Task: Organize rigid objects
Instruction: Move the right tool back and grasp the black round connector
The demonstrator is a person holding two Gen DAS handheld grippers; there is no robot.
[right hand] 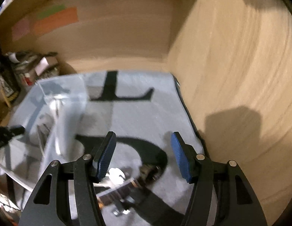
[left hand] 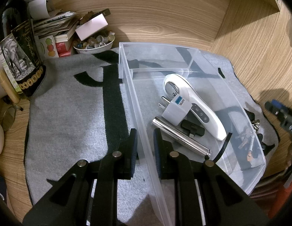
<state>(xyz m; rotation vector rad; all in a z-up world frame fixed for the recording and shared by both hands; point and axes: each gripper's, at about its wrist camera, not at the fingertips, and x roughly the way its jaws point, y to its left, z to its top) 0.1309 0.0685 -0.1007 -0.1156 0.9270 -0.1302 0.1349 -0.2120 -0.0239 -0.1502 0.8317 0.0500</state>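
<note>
The wooden bench [left hand: 164, 15] is seen spread with a grey mat [left hand: 70, 113] marked in large black letters. On the mat a clear plastic bin [left hand: 240, 124] is set, toward its right side in the left wrist view. The bin's left wall is straddled by the left gripper [left hand: 145, 143], one finger outside and one inside; the pads are seen close to the wall, but whether it is pinched cannot be told.

Inside the bin a white handheld device [left hand: 200, 105] is laid diagonally, its head toward the far end. A silver metal cylinder [left hand: 181, 137] is seen lying near the bin's near end, just beside a white plug adapter [left hand: 176, 113] with its prongs pointing left. A small black clip-like piece [left hand: 193, 129] is tucked between the cylinder and the white device.

Against the far left, a dark bottle [left hand: 17, 56] with an elephant label is stood upright, with stacked papers [left hand: 55, 24] and a white bowl of small trinkets [left hand: 95, 43] beside it.

The right gripper [right hand: 143, 154] is held above the mat with its blue pads [right hand: 180, 156] well apart and nothing between them; a blurred cluster of keys [right hand: 117, 177] is glimpsed beneath it.
</note>
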